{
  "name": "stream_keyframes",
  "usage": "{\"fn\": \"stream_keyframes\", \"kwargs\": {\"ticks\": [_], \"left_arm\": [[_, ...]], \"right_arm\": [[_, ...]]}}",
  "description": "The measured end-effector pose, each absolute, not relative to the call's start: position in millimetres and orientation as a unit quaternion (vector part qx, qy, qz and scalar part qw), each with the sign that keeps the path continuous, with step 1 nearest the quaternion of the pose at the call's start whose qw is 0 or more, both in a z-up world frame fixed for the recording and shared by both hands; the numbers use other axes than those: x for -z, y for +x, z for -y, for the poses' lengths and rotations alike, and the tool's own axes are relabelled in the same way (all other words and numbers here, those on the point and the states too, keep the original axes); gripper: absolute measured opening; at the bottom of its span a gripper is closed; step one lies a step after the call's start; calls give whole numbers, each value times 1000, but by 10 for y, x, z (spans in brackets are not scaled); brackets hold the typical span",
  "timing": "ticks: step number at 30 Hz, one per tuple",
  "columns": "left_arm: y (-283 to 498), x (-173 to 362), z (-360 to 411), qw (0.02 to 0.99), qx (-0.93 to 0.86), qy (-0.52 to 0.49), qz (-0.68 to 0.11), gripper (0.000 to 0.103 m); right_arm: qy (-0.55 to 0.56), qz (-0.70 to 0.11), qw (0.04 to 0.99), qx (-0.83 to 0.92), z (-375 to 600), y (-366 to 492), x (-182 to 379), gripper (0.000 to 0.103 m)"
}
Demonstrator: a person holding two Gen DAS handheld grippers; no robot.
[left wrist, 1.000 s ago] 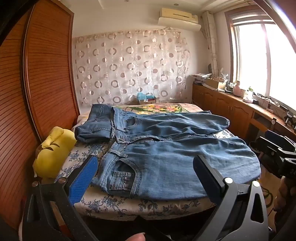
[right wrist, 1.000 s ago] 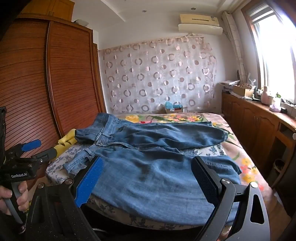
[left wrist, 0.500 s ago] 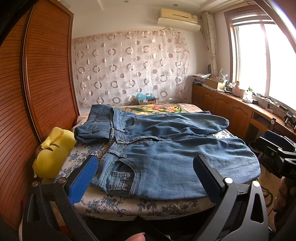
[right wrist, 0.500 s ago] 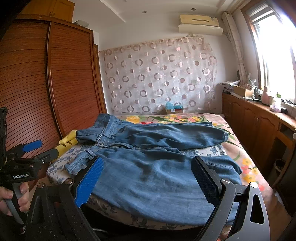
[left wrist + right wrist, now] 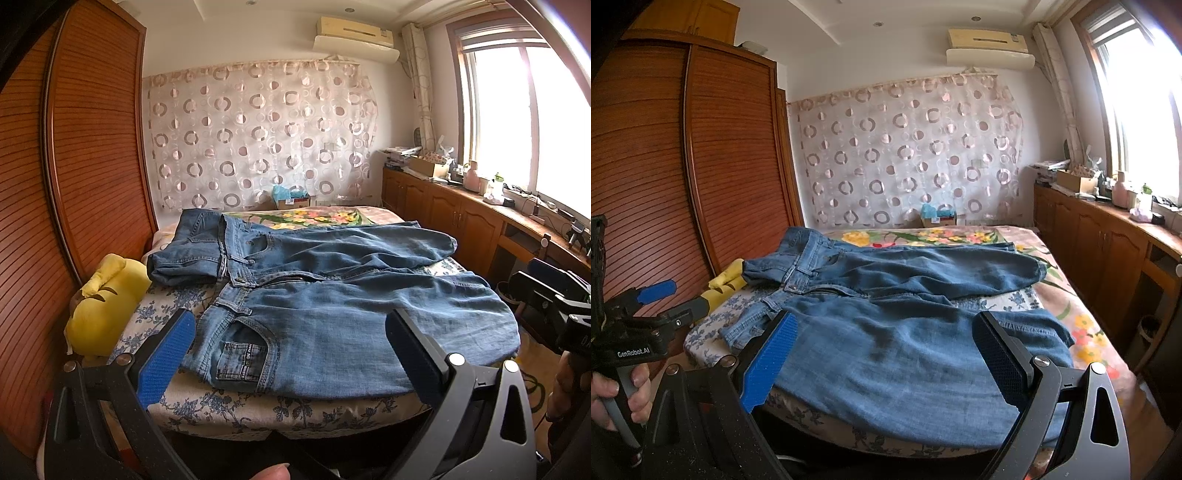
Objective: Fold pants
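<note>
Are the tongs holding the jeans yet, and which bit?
No. Both the left tongs and right tongs are open, holding nothing, short of the blue denim jeans on the bed.

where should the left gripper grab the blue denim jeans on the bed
Probably the near waistband corner of the blue denim jeans, beside the pocket. It lies flat by the bed's front edge, so the open left gripper comes in low from the front.

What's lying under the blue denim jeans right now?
The blue denim jeans rest on a floral-print bedsheet covering the bed. Whatever sits beneath the fabric's middle is hidden.
</note>
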State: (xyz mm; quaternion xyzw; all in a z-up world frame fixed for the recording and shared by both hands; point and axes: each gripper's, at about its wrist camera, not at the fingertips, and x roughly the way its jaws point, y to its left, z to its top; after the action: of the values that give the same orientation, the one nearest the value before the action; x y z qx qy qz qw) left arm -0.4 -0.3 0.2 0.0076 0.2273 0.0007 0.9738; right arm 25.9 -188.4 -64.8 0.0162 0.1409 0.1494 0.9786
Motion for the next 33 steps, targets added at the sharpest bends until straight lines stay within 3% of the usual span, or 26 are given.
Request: {"fn": "stream_keyframes", "kwargs": {"ticks": [33], "left_arm": [[-5,-2,5,974,-1,9,-225,103]], "right_arm": [[21,-139,979,-150,1887,251,643,96]]}}
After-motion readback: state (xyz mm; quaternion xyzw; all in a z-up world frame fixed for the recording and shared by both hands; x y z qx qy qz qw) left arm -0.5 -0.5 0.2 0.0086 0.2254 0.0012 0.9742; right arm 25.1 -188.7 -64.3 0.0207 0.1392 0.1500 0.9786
